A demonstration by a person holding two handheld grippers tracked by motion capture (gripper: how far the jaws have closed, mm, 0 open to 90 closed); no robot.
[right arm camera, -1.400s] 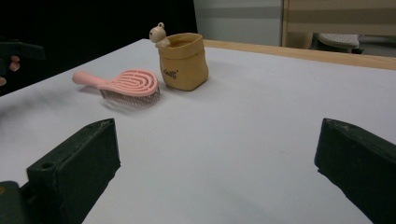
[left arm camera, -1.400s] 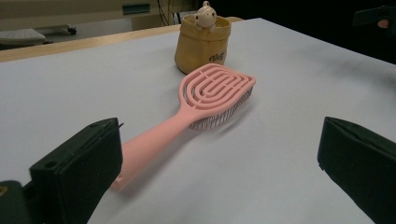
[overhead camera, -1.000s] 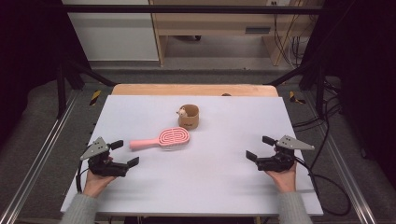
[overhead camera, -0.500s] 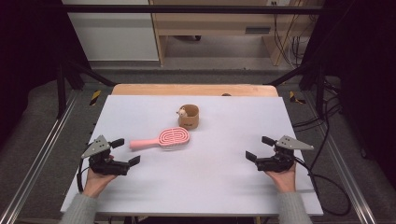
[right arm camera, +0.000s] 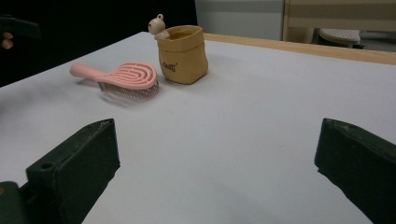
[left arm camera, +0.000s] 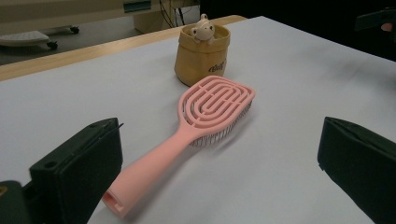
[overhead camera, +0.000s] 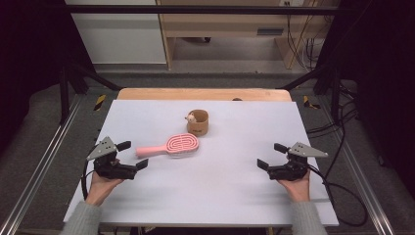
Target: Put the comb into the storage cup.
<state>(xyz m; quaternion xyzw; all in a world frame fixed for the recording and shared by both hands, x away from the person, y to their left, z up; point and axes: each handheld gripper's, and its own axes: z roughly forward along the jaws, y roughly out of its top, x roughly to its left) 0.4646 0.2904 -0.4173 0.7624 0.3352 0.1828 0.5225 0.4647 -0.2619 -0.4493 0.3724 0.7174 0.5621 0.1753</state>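
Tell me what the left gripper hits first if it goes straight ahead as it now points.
Likely the pink hairbrush: its handle end lies just ahead between the open jaws of the left gripper.

A fixed high view looks forward and down over the white table [overhead camera: 215, 196] from the person's side. The left gripper view sits low and close behind the pink hairbrush [left arm camera: 205, 116], facing the tan pouch [left arm camera: 201, 56]. The right gripper view looks across from farther off; all three share brush and pouch at mid-table
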